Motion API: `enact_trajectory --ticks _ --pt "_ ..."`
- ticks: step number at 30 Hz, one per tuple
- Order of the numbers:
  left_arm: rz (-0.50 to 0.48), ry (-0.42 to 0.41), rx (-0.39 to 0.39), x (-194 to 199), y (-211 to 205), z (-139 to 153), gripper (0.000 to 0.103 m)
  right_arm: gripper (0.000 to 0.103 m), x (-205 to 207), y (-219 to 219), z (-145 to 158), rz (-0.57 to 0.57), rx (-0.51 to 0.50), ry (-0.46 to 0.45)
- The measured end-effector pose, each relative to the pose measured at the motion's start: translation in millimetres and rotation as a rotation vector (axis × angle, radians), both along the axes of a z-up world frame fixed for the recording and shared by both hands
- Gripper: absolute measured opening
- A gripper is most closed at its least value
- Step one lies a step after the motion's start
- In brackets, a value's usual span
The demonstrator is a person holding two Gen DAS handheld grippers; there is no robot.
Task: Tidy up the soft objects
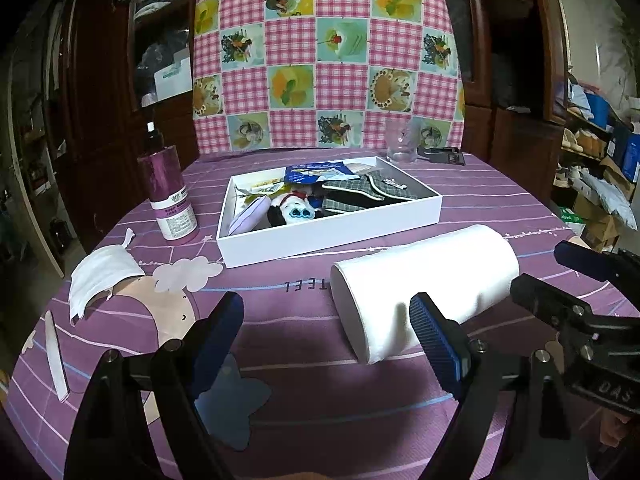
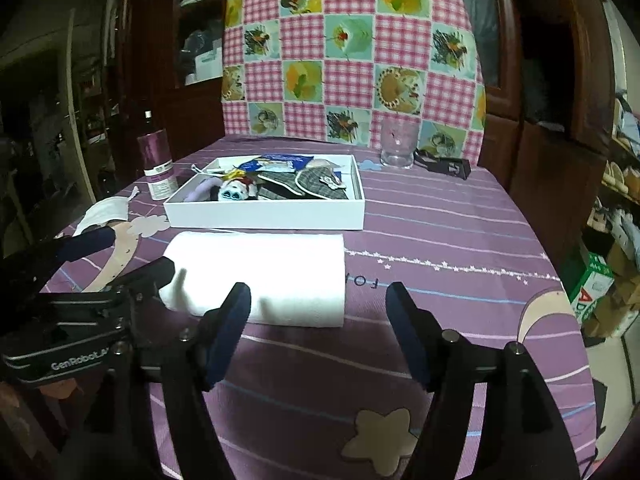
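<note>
Both grippers hang low over the table (image 1: 304,360), fingers spread wide and holding nothing: the left gripper (image 1: 328,332) just before the paper roll's (image 1: 424,288) near end, the right gripper (image 2: 318,332) just before its other end. The roll lies on its side. Just behind the roll sits the white box (image 1: 320,236) with a plush (image 1: 292,210) and cloths inside. Left of the roll lies a mask (image 1: 100,276); behind that stands a purple bottle (image 1: 170,196).

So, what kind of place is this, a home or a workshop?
Most likely a lived-in home room. A table under a purple cartoon tablecloth stands before dark wooden cabinets stuffed with folded clothes, and shoes on shelves line the right wall.
</note>
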State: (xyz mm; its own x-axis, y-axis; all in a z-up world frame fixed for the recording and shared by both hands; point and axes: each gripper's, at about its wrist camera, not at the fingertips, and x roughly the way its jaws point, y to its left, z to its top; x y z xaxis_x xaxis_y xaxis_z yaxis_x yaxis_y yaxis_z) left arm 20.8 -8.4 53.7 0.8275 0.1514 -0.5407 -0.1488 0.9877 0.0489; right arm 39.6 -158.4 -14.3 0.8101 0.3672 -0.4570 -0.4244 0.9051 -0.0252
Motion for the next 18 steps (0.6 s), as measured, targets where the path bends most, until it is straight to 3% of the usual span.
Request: enact_trajectory --ticks 18 --pt "0.007 0.001 0.003 -0.2 0.8 0.0 0.086 0.072 9.2 -2.9 -4.1 -0.032 0.001 0.057"
